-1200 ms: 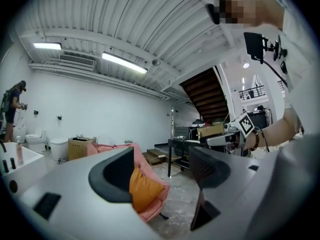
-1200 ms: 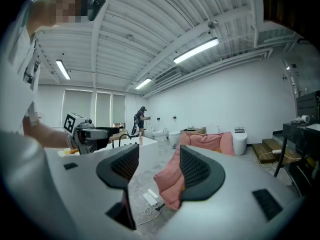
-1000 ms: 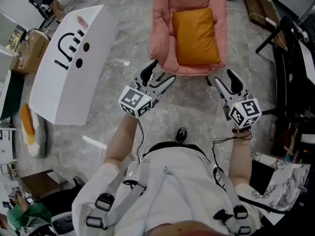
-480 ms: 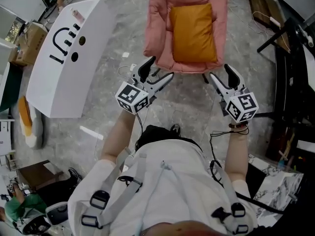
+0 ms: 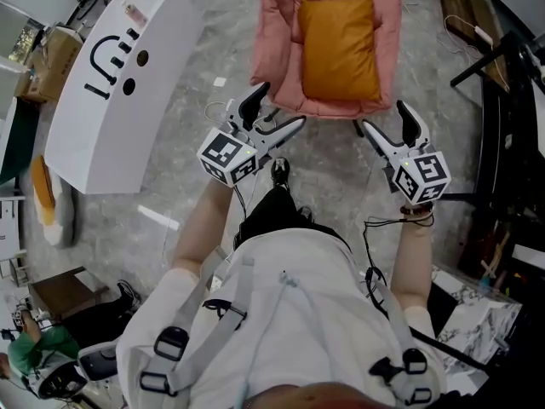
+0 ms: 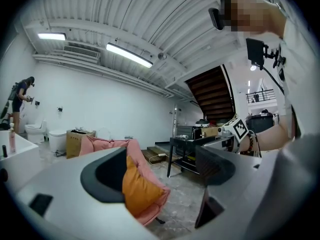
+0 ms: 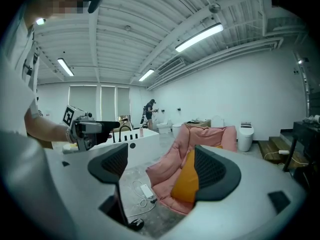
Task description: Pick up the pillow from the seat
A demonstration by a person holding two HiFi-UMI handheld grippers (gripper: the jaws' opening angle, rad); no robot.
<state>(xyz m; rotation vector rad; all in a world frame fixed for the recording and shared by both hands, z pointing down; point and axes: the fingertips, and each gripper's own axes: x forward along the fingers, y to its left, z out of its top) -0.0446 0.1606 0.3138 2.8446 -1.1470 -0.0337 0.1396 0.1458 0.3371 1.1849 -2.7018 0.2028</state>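
An orange pillow [image 5: 339, 48] lies on the seat of a pink padded chair [image 5: 277, 49] at the top of the head view. My left gripper [image 5: 277, 116] hovers in the air just short of the chair's front left corner. Its jaws are opening and hold nothing. My right gripper [image 5: 385, 122] hangs off the front right corner, also opening and empty. In the left gripper view the pillow [image 6: 140, 191] shows past the left pad [image 6: 107, 176]. In the right gripper view the pillow [image 7: 186, 181] sits beside the right pad [image 7: 212, 171], well beyond the jaws.
A long white bathtub-like unit [image 5: 111, 100] with black marks stands to the left of the chair. Black furniture [image 5: 511, 100] lines the right side. A white cable and adapter [image 7: 145, 190] lie on the marble floor by the chair. A person [image 7: 149, 114] stands far off by toilets.
Both pairs of jaws have spread wider. Both grippers have edged a little nearer the chair's front, and a foot has come forward below the left gripper.
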